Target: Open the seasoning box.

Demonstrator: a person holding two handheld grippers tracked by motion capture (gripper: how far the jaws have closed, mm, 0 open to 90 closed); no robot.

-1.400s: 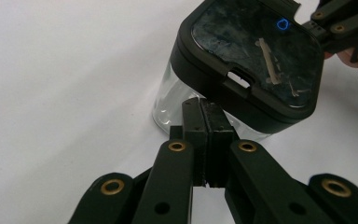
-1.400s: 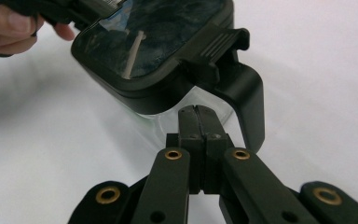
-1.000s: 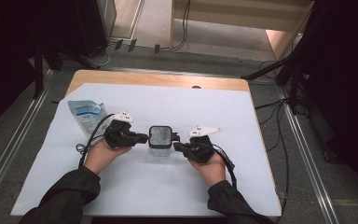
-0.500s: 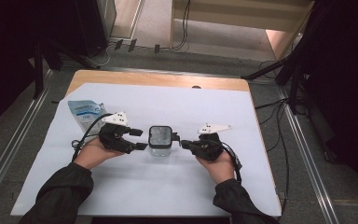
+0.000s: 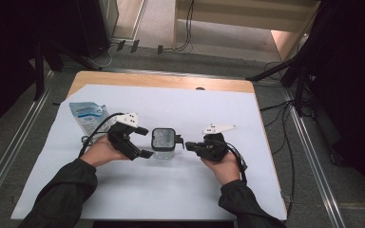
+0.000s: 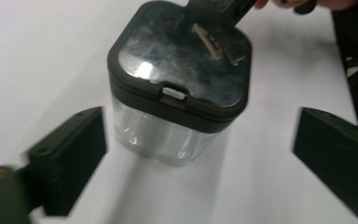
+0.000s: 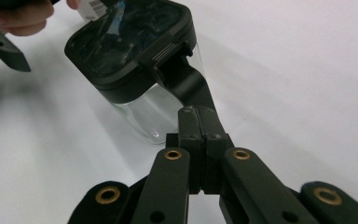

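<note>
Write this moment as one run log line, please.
left gripper: open, beside jar | right gripper: shut, tips at jar lid edge | pouch: far left

Lab recording rig — paper-covered table point(image 5: 180, 190), floor cables point(image 5: 285, 142), dark stands point(image 5: 299, 80)

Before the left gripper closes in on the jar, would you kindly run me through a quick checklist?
1. Left gripper open wide enough for the jar: ok.
2. Jar between the left fingers: ok.
3. Right gripper shut at the lid's edge: ok.
4. Lid seated flat on the jar: ok.
5. Jar upright on the sheet: ok.
6. Pouch out of the way: ok.
</note>
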